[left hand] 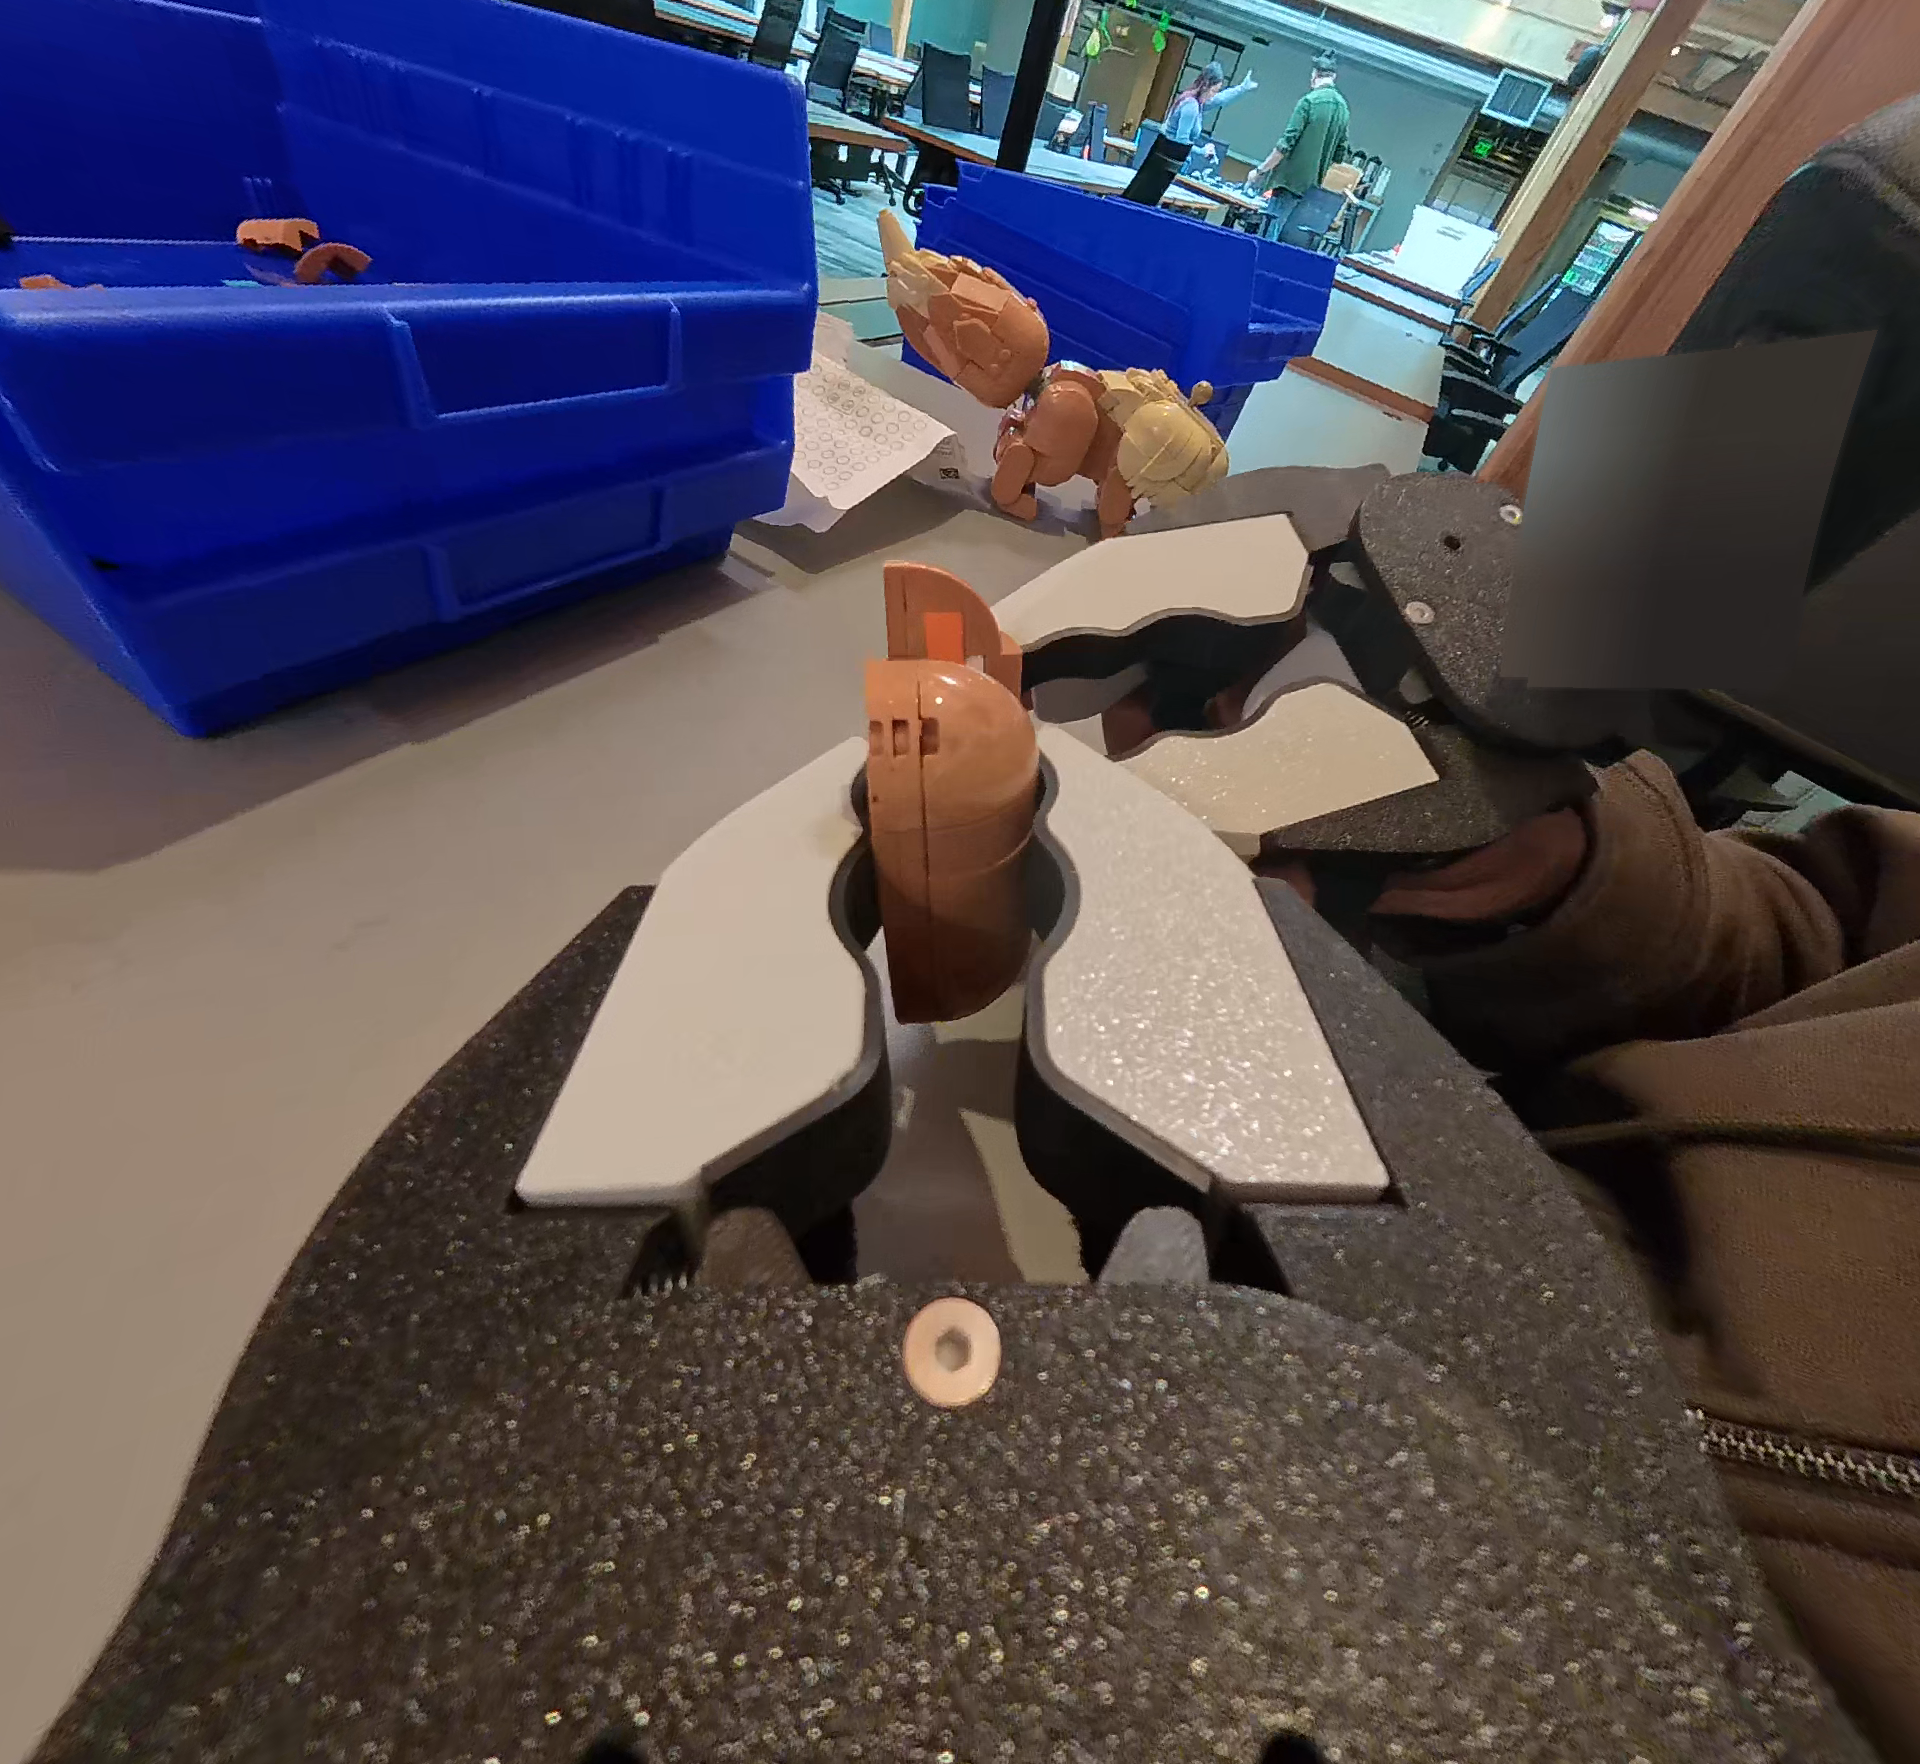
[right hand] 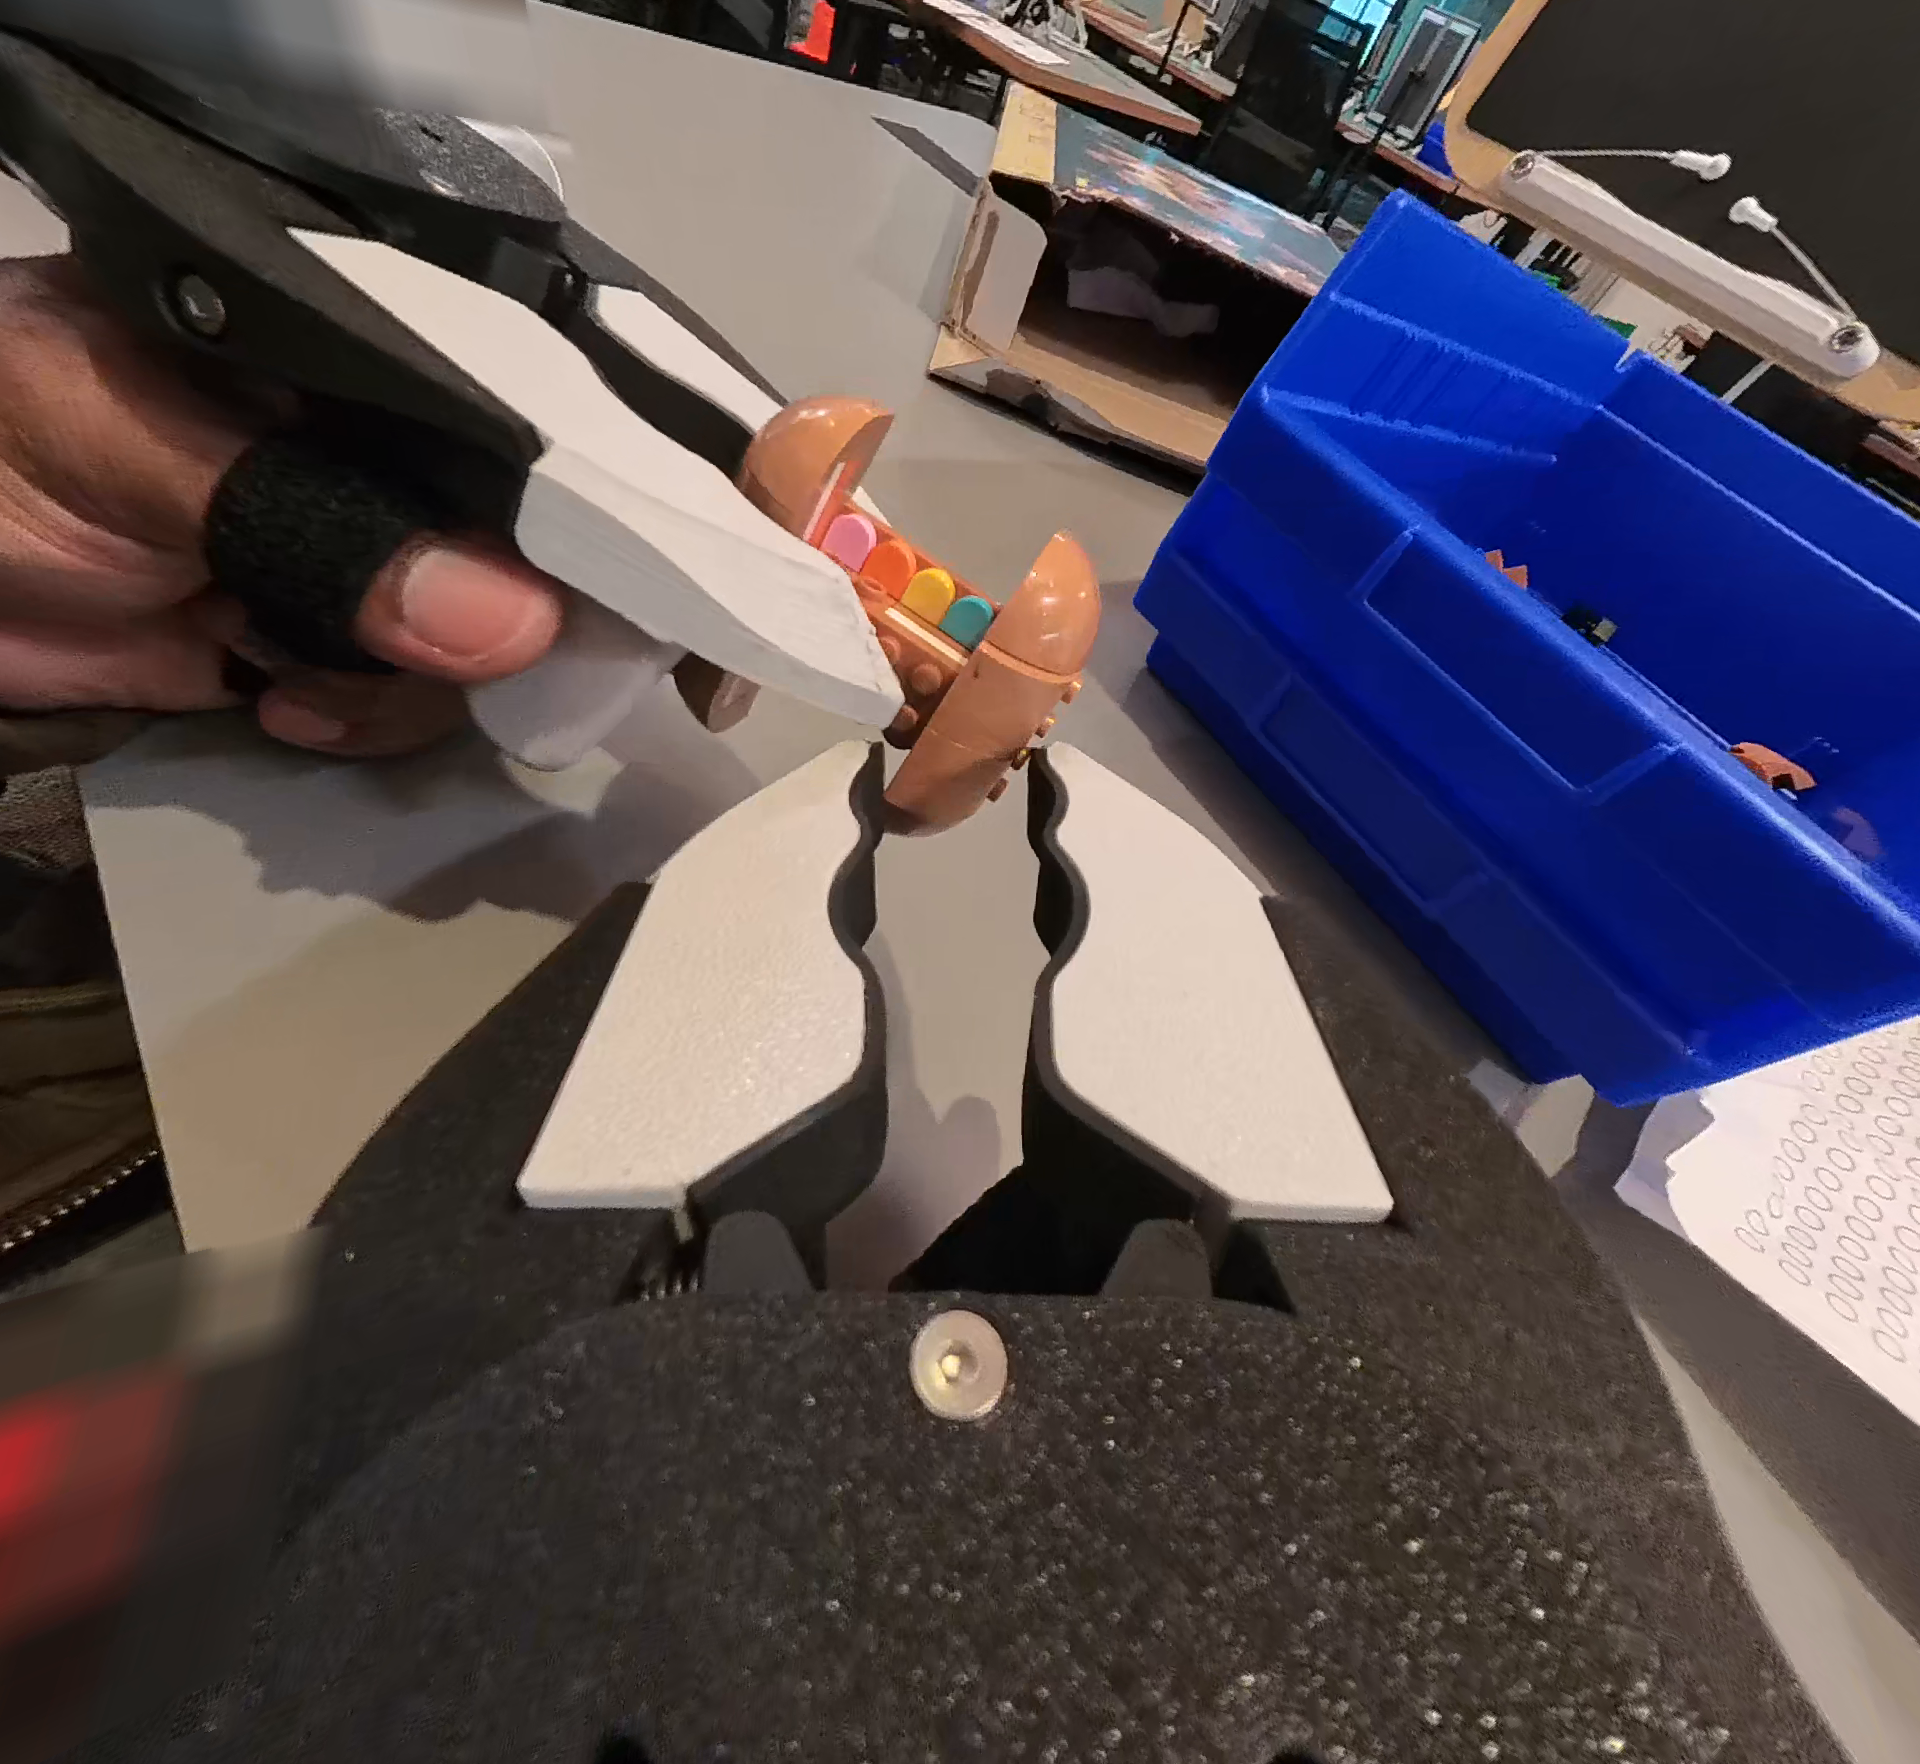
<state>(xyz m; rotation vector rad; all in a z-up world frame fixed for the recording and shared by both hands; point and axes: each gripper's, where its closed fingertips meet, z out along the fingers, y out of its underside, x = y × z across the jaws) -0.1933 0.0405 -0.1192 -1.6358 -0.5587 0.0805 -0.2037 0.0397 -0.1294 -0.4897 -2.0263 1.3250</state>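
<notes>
Spreading beneath the brown brick capsule (left hand: 945,883) on every side: a grey table (left hand: 260,883), serving as the open bench.

Stacked to the left of the capsule in the left wrist view, well apart from it: blue bins (left hand: 416,426), front lips low, probably for easy reach, with a few loose brown bits (left hand: 301,244) lying in the top one. Beyond the capsule, another blue bin (left hand: 1122,301). Beyond it in the right wrist view, an opened cardboard box (right hand: 1091,364) lying flat on the table.

Clamped on the capsule around its rounded near cap: the left gripper (left hand: 951,769), white fingers drawn in against both sides, carrying it clear of the table. Behind that grip in the right wrist view, a hand (right hand: 208,551) squeezing the handle.

Bracketing the capsule's opposite cap: the right gripper (right hand: 956,779), fingertips partly parted and set one on each side. Pressing or merely framing: not to be told from either view. Likely positioned so as to steady the free end.

Standing beyond the capsule, near the far bin: a tan and brown brick animal (left hand: 1070,405). Just left of that, a printed paper sheet (left hand: 862,436).

Lined along the capsule's open middle: small pink, orange, yellow and teal tiles (right hand: 904,571), turned towards the right camera.
</notes>
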